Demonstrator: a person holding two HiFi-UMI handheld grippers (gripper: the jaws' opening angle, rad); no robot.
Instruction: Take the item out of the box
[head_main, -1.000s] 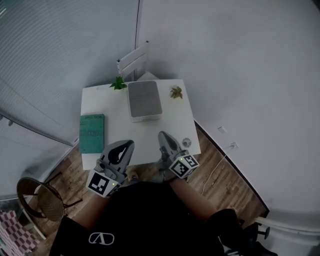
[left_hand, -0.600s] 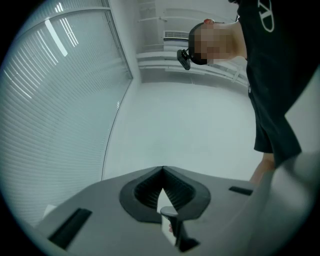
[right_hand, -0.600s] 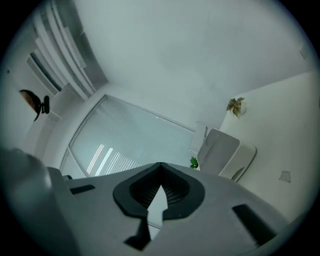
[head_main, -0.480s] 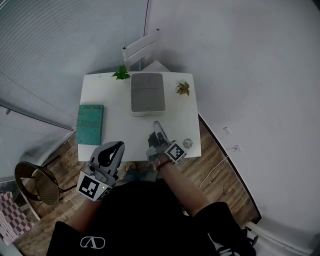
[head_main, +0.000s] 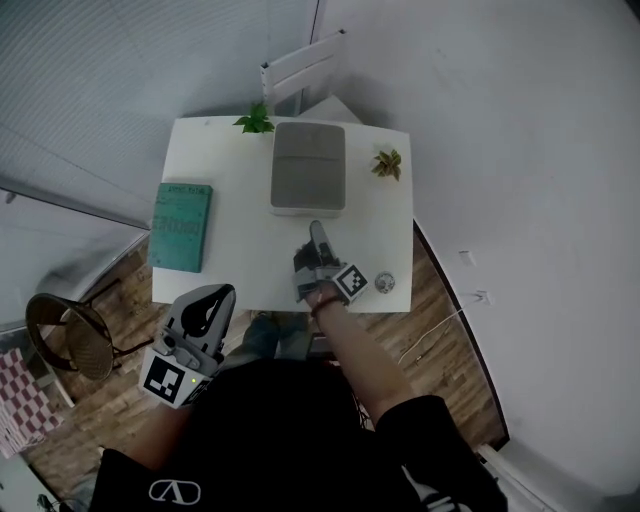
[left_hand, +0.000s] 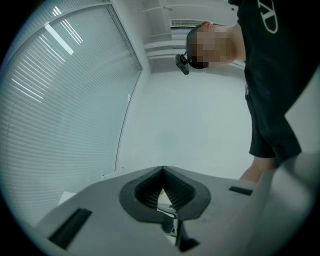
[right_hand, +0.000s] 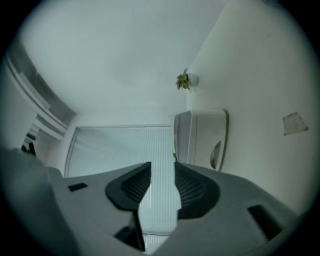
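A grey closed box (head_main: 308, 168) lies at the far middle of the white table (head_main: 232, 270). My right gripper (head_main: 316, 229) hovers over the table just short of the box's near edge and points at it. In the right gripper view its jaws (right_hand: 162, 167) are opening, a clear gap shows between the pads and nothing is in it; the box (right_hand: 200, 139) stands ahead to the right. My left gripper (head_main: 221, 293) hangs off the table's near left edge. In the left gripper view its jaws (left_hand: 162, 170) meet at the tips, holding nothing.
A green book (head_main: 180, 226) lies at the table's left side. Small potted plants stand at the far edge (head_main: 256, 122) and the right (head_main: 387, 163). A small round object (head_main: 385, 283) sits near the front right corner. A wicker chair (head_main: 70, 340) stands on the wooden floor to the left.
My right gripper has moved forward over the table toward the box. My left gripper has dropped back off the near edge, to the left.
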